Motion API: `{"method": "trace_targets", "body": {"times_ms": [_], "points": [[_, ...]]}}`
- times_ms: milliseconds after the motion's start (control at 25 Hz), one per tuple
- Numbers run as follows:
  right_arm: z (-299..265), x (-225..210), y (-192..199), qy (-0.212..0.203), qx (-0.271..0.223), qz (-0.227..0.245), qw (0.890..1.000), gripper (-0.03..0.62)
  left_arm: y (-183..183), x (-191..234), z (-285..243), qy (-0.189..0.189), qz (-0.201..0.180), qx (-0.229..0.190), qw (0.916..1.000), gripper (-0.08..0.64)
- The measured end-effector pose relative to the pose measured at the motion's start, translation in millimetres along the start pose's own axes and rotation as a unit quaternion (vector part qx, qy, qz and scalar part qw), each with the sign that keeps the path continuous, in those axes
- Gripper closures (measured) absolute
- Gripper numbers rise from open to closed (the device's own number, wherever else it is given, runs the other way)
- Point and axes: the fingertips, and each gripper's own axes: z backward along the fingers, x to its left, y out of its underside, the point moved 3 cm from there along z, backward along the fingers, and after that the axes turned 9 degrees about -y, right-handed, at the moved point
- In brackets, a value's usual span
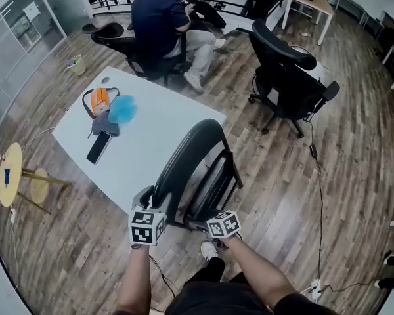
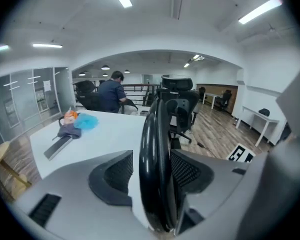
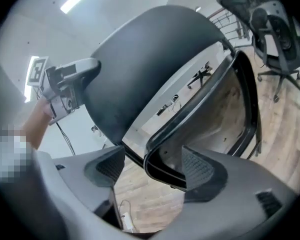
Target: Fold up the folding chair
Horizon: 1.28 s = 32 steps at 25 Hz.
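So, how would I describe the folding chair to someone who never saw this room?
Find the white table on the wood floor. The folding chair stands at its near edge. Unlike the wheeled office chair nearby, it has a thin, curved black back.

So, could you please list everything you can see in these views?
folding chair: one, black, at the table's near corner.
table: one, white, centre.
heap of items: one, orange, blue and grey, on the table's left part.
flat bar: one, black, on the table beside the heap.
right office chair: one, black, right of the table.
far office chair: one, black, under the seated person.
seated person: one, dark blue top, beyond the table.
side table: one, yellow, far left.
desk: one, pale, top right.
cable: one, black, on the floor, right.
left gripper: one, grey, jaws apart astride the folding chair's back rim.
right gripper: one, grey, jaws apart, a chair edge between them.
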Motion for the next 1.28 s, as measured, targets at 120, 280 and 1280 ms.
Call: {"method": "trace_targets", "body": {"times_ms": [120, 280, 1280], "points": [[46.3, 1.5, 2.9, 0.040, -0.053, 0.011, 0.998, 0.244, -1.5, 3.9, 34.4, -0.037, 0.008, -0.032, 0.9988, 0.330], [117.8, 32.1, 6.4, 0.077, -0.144, 0.050, 0.985, 0.245, -7.6, -11.9, 74.5, -0.050, 0.017, -0.072, 0.9960, 0.379], [439.7, 220.4, 246.9, 0.335, -0.326, 0.241, 0.851, 0.578, 159.1, -380.0, 296.5, 0.096, 0.026, -0.146, 0.9842, 0.555]]}}
